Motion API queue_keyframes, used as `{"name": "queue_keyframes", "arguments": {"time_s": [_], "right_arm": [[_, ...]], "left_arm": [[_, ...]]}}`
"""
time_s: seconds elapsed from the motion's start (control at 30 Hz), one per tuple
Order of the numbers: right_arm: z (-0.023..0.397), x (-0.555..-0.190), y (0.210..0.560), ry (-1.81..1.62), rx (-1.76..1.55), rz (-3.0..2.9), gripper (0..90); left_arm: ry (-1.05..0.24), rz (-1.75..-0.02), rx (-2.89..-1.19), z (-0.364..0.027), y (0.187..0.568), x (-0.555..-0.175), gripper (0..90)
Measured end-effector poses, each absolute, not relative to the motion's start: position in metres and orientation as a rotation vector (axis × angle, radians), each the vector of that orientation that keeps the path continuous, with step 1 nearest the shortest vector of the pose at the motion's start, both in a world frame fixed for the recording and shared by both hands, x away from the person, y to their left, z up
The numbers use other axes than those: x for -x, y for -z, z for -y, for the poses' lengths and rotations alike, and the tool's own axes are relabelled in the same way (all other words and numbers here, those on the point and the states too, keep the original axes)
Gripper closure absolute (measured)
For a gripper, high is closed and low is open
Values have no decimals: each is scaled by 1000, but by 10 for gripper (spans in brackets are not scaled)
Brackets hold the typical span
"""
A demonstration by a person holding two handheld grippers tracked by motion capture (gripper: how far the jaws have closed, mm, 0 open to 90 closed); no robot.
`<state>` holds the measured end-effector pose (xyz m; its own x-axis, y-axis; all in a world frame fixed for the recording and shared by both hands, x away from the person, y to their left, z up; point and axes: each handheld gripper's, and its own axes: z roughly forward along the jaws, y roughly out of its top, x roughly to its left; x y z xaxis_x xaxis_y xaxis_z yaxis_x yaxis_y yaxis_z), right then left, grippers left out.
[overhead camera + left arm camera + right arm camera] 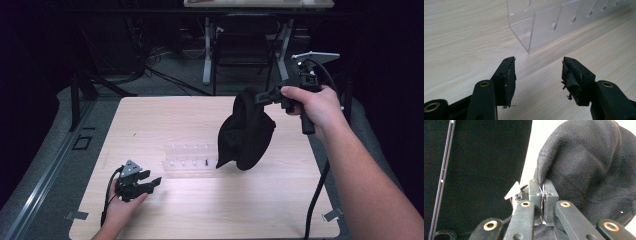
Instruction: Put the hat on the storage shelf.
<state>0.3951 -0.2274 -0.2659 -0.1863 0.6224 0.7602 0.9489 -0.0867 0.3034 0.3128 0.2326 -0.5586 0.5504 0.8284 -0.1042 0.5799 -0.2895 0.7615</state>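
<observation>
left gripper (150,183) rests on the bench (200,215), jaws wide, empty. right gripper (264,95) pinches the black cloth (247,132): keep the pinch firm, lift clear of the clear rack (187,160).

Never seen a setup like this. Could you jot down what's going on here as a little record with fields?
Held: black cloth, hanging above the table
Holder: right gripper, jaws shut on a fold of it
Left gripper: open, holding nothing, low over the table
On table: clear rack, in front of the left gripper
Cloth's place: right of the rack, its low end near the rack's right end
</observation>
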Motion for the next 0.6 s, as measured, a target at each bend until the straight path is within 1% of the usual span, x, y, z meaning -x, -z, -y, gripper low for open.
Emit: {"name": "queue_keyframes", "arguments": {"time_s": [0.6], "right_arm": [[207, -417, 279, 1177, 1693, 1792, 883]], "left_arm": [[-403, -1130, -2000, -232, 559, -313, 448]]}}
